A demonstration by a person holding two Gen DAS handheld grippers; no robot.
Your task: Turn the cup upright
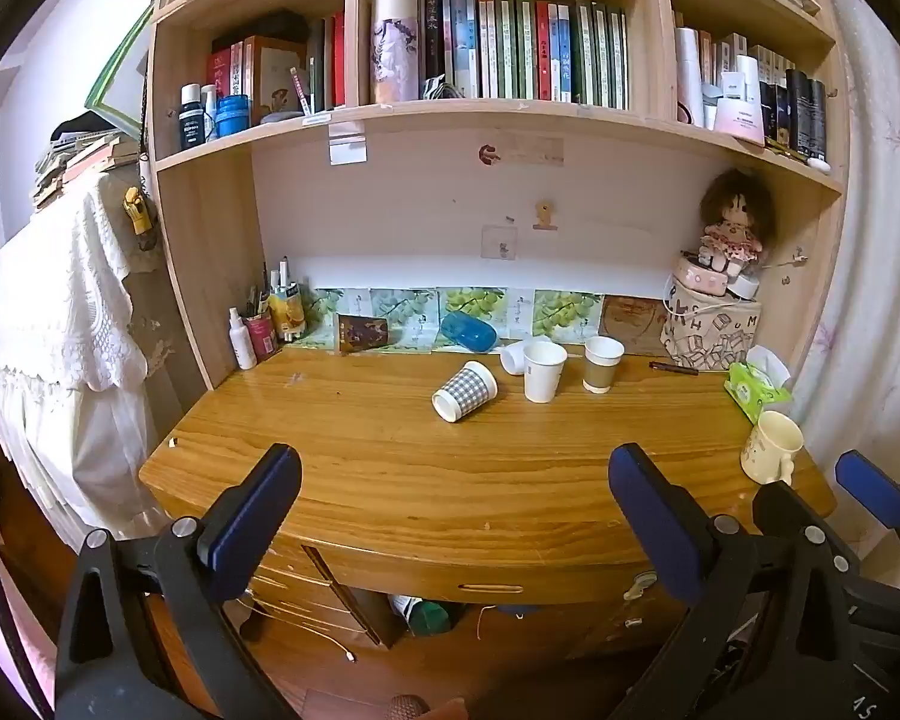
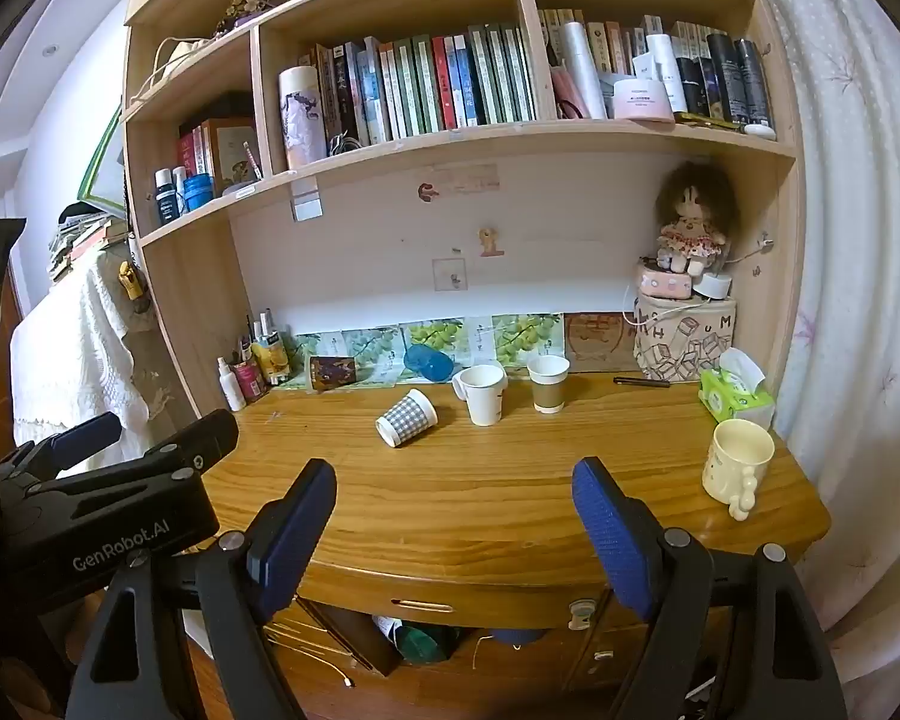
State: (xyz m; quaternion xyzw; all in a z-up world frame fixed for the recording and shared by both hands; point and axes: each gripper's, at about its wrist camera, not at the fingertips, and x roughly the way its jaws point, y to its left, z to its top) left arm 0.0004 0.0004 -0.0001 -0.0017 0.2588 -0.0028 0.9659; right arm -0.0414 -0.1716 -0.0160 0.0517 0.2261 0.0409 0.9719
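Note:
A grey-checked paper cup (image 1: 464, 391) lies on its side in the middle of the wooden desk (image 1: 390, 480); it also shows in the right wrist view (image 2: 406, 418). A blue cup (image 1: 469, 330) lies on its side at the back wall, also in the right wrist view (image 2: 429, 362). A white cup (image 1: 543, 370), a brown-banded cup (image 1: 602, 363) and a cream mug (image 1: 771, 447) stand upright. My left gripper (image 1: 456, 480) and right gripper (image 2: 455, 495) are open and empty, held at the desk's front edge, well short of the cups.
A green tissue pack (image 2: 735, 396) and a printed box with a doll (image 2: 684, 336) stand at the right rear. Bottles and pens (image 2: 252, 366) stand at the left rear. A pen (image 2: 641, 383) lies near the box. Bookshelves hang above. A curtain (image 2: 858, 300) hangs at the right.

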